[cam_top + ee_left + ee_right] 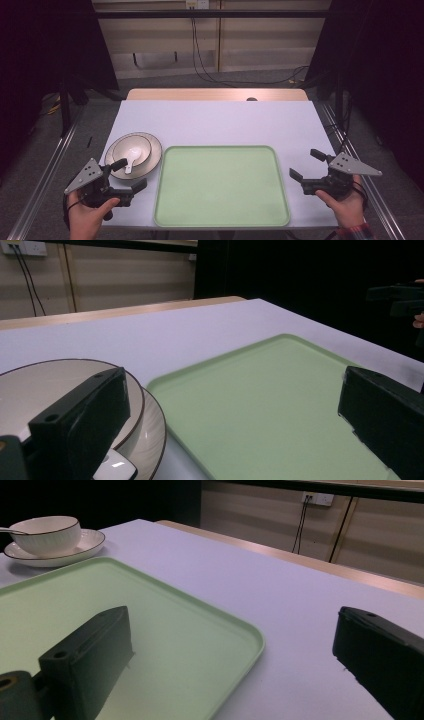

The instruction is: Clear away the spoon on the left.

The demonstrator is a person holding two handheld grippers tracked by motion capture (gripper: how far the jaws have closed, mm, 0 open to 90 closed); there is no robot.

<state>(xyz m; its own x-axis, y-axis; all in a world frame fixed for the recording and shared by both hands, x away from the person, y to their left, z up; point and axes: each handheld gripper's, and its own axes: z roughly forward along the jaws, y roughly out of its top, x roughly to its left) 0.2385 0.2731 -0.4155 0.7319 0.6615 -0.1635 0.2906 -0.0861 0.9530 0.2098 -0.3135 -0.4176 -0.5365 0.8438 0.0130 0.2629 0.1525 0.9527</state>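
A pale green tray [220, 186] lies at the front middle of the white table, with nothing on it. To its left a cream bowl [131, 150] sits on a cream plate [151, 157], and a white spoon [131, 159] rests in the bowl. My left gripper [129, 175] hovers open at the front left, just in front of the plate; its view shows the plate [150, 430] and tray [270, 410] between wide jaws. My right gripper [306, 165] is open beside the tray's right edge, its view looking across the tray [165, 630] to the bowl [46, 534].
A wooden strip [215, 94] runs along the table's far edge. Cables [205, 70] hang down the wall behind. Metal rails [45, 180] flank the table on both sides. Bare white tabletop [215, 122] stretches beyond the tray.
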